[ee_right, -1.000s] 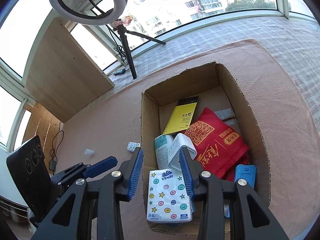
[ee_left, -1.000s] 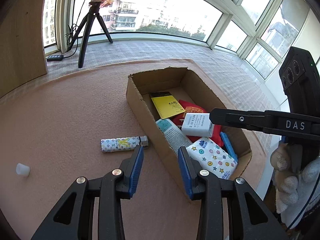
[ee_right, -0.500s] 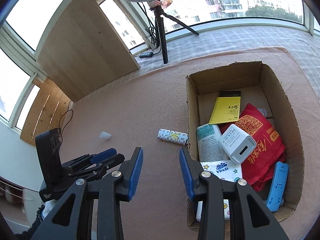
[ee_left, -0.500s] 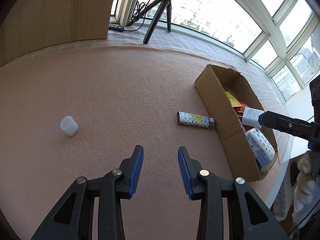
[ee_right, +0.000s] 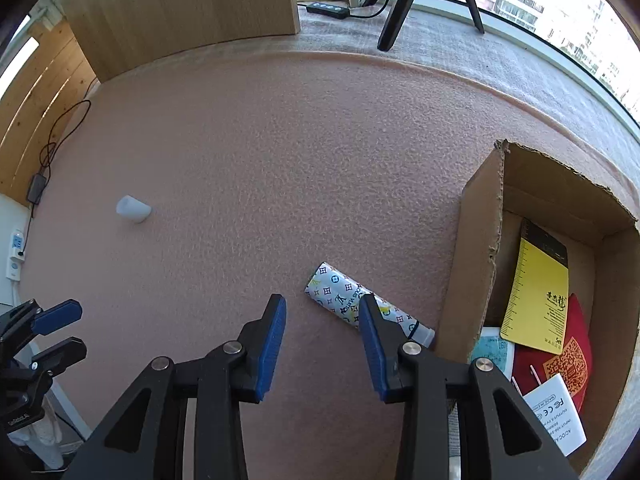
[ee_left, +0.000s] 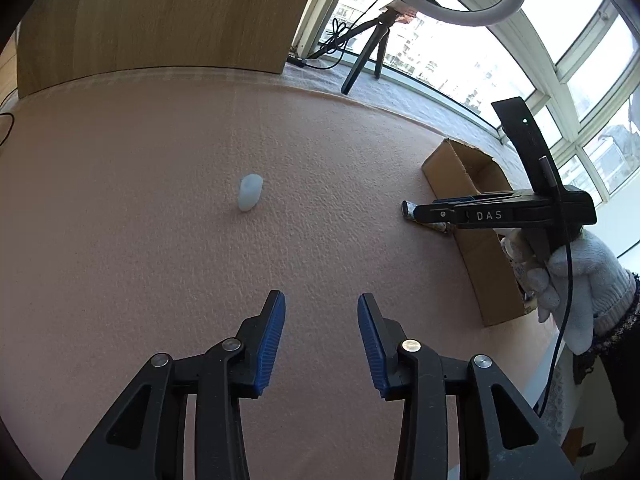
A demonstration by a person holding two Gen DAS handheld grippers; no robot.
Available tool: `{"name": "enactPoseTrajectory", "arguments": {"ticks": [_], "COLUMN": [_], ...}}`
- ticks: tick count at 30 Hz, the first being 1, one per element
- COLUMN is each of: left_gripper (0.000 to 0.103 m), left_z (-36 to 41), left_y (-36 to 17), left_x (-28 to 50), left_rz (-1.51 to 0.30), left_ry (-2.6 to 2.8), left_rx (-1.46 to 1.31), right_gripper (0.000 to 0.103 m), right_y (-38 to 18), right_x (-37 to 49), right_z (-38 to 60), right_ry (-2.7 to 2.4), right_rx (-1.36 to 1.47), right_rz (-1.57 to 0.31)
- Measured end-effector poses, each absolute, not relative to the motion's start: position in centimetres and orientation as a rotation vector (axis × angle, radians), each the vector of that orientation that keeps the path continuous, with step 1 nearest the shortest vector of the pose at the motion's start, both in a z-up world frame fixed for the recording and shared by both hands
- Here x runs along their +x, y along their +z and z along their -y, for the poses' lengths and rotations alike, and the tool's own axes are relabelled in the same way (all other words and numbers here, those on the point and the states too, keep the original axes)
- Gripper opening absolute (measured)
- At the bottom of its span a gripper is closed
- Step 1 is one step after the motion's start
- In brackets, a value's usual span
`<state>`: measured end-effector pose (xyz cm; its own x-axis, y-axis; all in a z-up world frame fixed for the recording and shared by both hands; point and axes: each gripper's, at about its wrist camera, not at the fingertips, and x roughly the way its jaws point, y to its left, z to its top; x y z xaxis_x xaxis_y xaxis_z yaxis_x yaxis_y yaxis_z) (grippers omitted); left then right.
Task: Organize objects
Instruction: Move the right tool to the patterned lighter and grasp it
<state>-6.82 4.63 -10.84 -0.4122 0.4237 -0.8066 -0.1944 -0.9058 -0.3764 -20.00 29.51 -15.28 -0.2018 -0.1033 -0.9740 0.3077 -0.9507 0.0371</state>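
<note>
A white tube with a coloured monogram print (ee_right: 344,300) lies on the pink mat just left of the cardboard box (ee_right: 478,240). My right gripper (ee_right: 322,320) hovers open right at the tube, whose middle passes behind the right fingertip. From the left wrist view only the tube's end (ee_left: 406,208) shows past the right gripper (ee_left: 415,213), which a gloved hand (ee_left: 580,280) holds. A small white cap (ee_left: 250,192) lies alone on the mat, well ahead of my open, empty left gripper (ee_left: 320,320). The cap (ee_right: 134,209) and left gripper (ee_right: 66,332) also appear in the right wrist view.
The box holds a yellow booklet (ee_right: 536,292), a red pouch (ee_right: 560,360), a white charger (ee_right: 556,412) and a pale blue packet (ee_right: 490,350). A wooden panel (ee_left: 160,16) and a ring-light tripod (ee_left: 372,48) stand behind the mat. Cables and a power strip (ee_right: 16,248) lie at the left.
My right gripper let go of the white charger in the box and moved left to the patterned tube. My left gripper swung left, away from the box and toward the white cap.
</note>
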Motion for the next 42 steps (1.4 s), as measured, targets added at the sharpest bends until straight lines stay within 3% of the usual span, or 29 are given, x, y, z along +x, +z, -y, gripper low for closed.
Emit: {"name": "enactPoseTrajectory", "arguments": {"ticks": [9,15,20,28,30,31,33,42], "left_gripper": [0.042,0.042,0.043,0.043,0.044,0.044,0.044,0.046], "left_z": [-1.8,-1.0,-0.6,-0.3,-0.3,-0.4,-0.5,-0.9], "left_y": [-10.8,-10.8,-10.9,-11.8,-12.0,-12.0,-12.1,-12.6], "left_x": [-5.9,-5.6,-5.2,-6.3,-6.8,-7.0,-7.5,-9.6], "left_rz": [0.385,0.418,0.424,0.443,0.443,0.438,0.429,0.379], "left_ry": [2.361,2.365,2.368,2.373,2.378,2.382,2.388,2.422], "left_rx": [-1.439,-1.440,-1.443,-1.470,-1.475,-1.478,-1.477,-1.485], "right_gripper": [0.034,0.032,0.023,0.024,0.026,0.035,0.040,0.040], "right_y": [-17.1,-17.3,-17.1,-16.7,-16.5,-16.4,-15.9,-14.3], "right_x": [-20.5,-20.9,-21.6,-22.6,-22.3,-22.2,-21.6,-17.4], "right_z": [-26.4,-25.8,-26.8,-27.1,-26.6,-26.3,-26.2,-28.5], "right_ry": [-2.035,-1.916,-1.901,-2.020,-2.072,-2.082,-2.119,-2.212], "right_rx": [1.850,1.861,1.902,1.915,1.888,1.880,1.841,1.768], "right_rz": [-0.705,-0.792,-0.625,-0.068,-0.007,0.020,0.069,0.177]}}
